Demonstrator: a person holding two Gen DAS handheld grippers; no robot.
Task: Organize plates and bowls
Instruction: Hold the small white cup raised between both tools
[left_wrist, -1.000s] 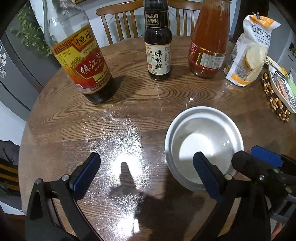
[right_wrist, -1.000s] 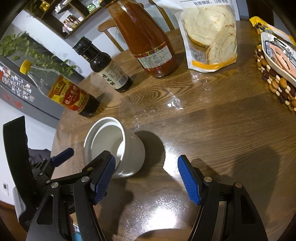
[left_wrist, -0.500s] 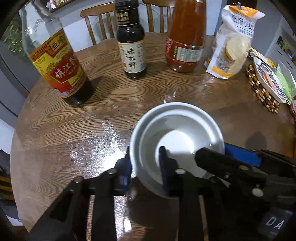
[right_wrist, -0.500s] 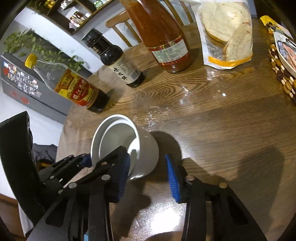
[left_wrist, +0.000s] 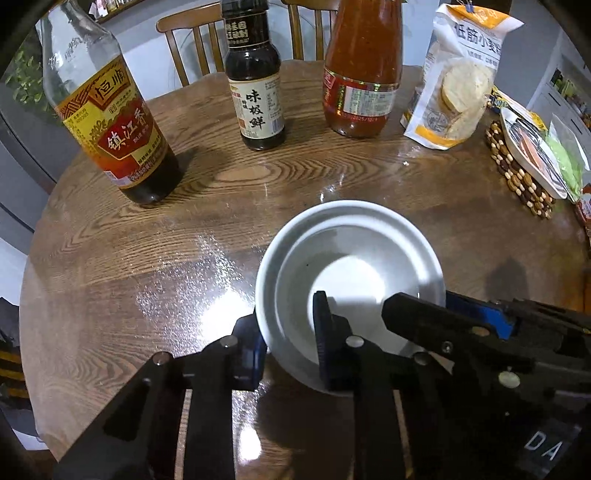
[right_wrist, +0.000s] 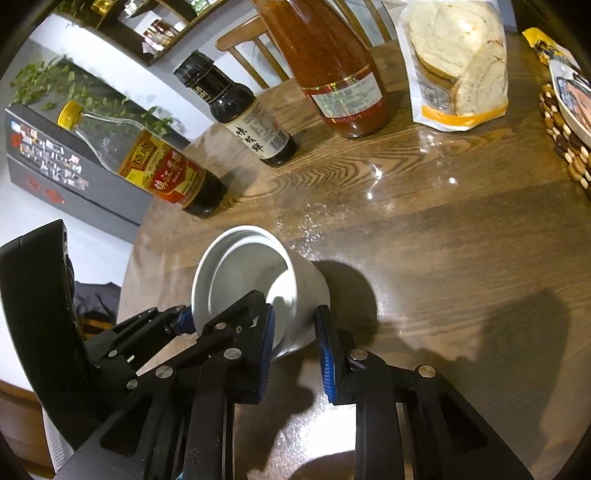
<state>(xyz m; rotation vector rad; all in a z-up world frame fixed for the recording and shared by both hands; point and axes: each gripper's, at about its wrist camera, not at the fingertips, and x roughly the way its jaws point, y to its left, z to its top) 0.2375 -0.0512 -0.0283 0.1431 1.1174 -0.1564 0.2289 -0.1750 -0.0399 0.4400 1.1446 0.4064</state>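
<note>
Bottles stand in a row along the far edge of the round wooden table (left_wrist: 110, 266). From the left comes the vinegar bottle (left_wrist: 110, 122), then the small dark soy sauce bottle (left_wrist: 255, 85), then the red sauce bottle (left_wrist: 360, 70). Next is a bag of flat breads (left_wrist: 458, 77), and a beaded mat (left_wrist: 517, 173) lies at the right edge.

The white bowl (left_wrist: 347, 269) sits near the front edge of the table, in the middle. The left gripper (left_wrist: 288, 347) is pinched on the bowl's left rim, one pad outside and one inside. The right gripper (right_wrist: 295, 343) is closing on the bowl's right wall, one pad inside and one outside.
</note>
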